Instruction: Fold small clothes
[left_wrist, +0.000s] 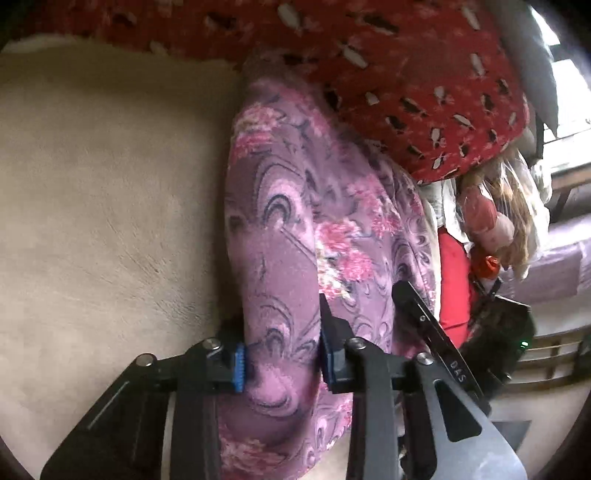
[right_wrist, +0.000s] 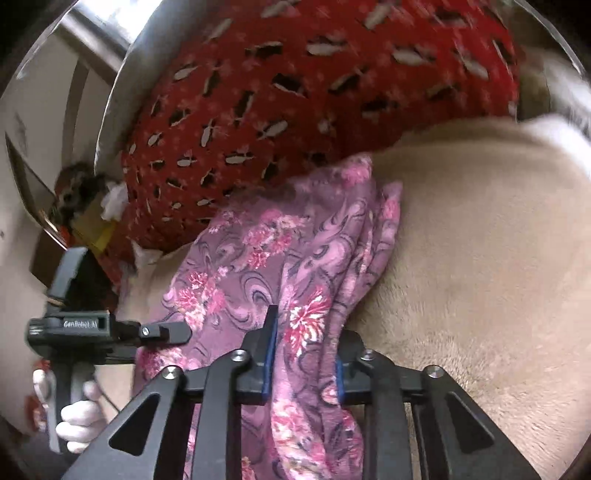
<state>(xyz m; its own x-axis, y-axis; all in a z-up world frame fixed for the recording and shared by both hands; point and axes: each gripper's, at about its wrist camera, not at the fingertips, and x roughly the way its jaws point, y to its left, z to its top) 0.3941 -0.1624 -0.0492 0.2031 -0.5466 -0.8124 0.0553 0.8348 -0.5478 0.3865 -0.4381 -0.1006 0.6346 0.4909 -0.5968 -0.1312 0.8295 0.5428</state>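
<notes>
A purple garment with pink flowers (left_wrist: 295, 206) lies bunched on a beige blanket (left_wrist: 92, 184), its far end against a red patterned cushion (left_wrist: 406, 74). In the left wrist view my left gripper (left_wrist: 282, 354) is shut on a thick fold of it, the blue pads pressing from both sides. My right gripper (left_wrist: 413, 299) shows just to the right, at the cloth's other edge. In the right wrist view the right gripper (right_wrist: 304, 358) is shut on another fold of the garment (right_wrist: 258, 251). The left gripper (right_wrist: 181, 332) reaches the cloth from the left, held by a white-gloved hand (right_wrist: 74, 417).
The red cushion (right_wrist: 295, 92) rests against a shiny metal frame (right_wrist: 110, 74). A long-haired doll in plastic wrap (left_wrist: 495, 206) and a red cloth (left_wrist: 454, 288) sit to the right of the garment. The beige blanket (right_wrist: 480, 258) spreads wide on the garment's other side.
</notes>
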